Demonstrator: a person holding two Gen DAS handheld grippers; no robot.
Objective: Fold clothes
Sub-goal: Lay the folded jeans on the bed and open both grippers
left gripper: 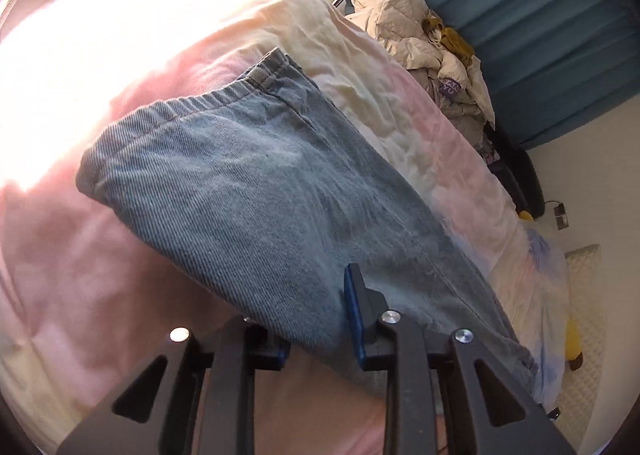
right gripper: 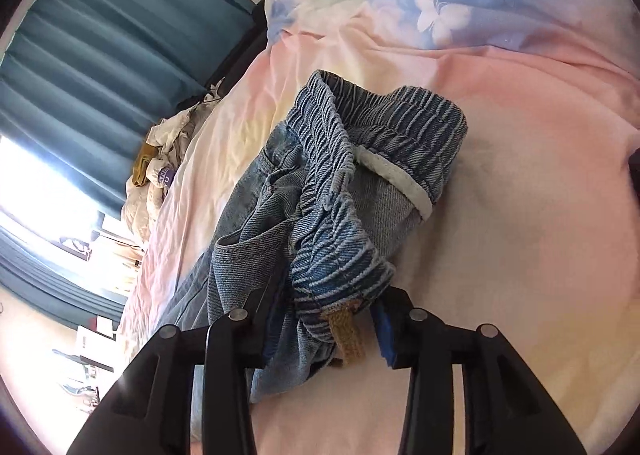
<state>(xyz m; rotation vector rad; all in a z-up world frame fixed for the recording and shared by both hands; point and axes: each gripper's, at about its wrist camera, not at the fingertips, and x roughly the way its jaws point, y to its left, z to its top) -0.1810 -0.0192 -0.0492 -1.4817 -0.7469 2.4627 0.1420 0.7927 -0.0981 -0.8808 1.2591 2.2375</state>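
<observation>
The jeans (left gripper: 256, 191) are laid folded on the pastel bedsheet (left gripper: 64, 247); in the L wrist view only smooth denim and a thin strip of waistband are seen, w/ the long axis run from the near right corner up-left to the waistband, whereas the R wrist view alone shows the gathered elastic waistband, white inner label (right gripper: 396, 179) and tan tab (right gripper: 350, 331). The left gripper (left gripper: 320, 339) is held w/ jaws apart astride the denim's near edge. The right gripper (right gripper: 324, 331) is likewise parted around the waistband, pads not seen pressing.
</observation>
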